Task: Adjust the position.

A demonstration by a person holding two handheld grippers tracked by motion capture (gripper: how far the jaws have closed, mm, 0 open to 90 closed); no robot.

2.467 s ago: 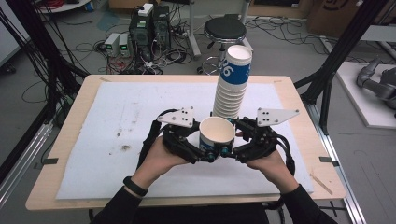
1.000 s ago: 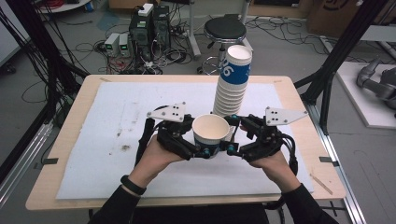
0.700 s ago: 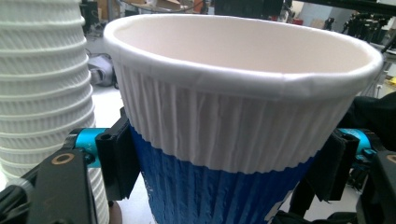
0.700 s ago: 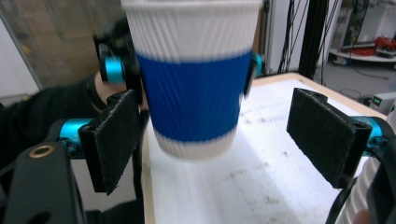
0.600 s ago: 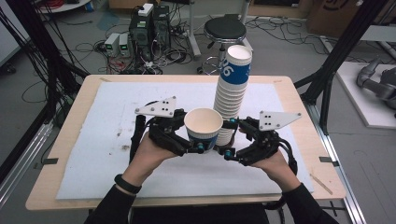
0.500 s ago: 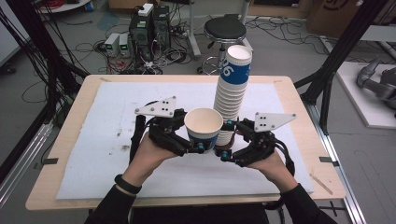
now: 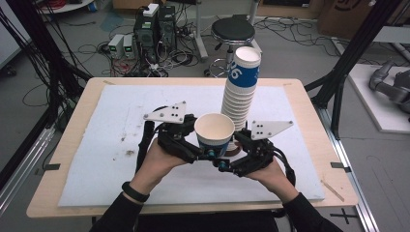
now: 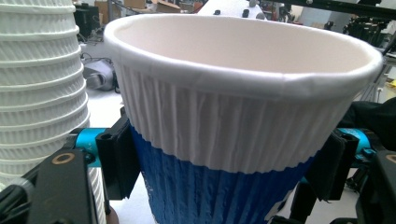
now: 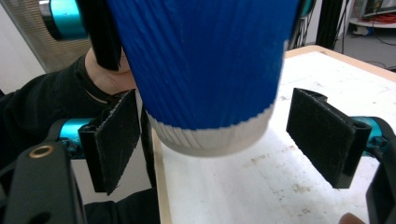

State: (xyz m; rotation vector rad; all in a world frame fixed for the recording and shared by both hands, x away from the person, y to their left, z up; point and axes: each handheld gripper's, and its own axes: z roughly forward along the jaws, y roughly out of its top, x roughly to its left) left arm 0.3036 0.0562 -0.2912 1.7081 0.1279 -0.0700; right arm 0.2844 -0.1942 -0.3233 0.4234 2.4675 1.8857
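L tool (image 7: 205, 153) pinches the blue-and-white paper cup (image 7: 214, 136) by its lower blue wall, 1 pad each side, cup upright, lifted off the worktop (image 7: 96, 159) w/ mouth up. In the left gripper view the pads (image 8: 116, 161) press the ribbed wall. R tool (image 7: 226, 166) sits just below & beside the cup base, jaws spread; in the right gripper view its 2 pads (image 9: 114, 135) flank the base w/ gaps, not touching. Tall stack of cups (image 7: 240, 94) stands right behind, on the white mat (image 7: 111, 125).
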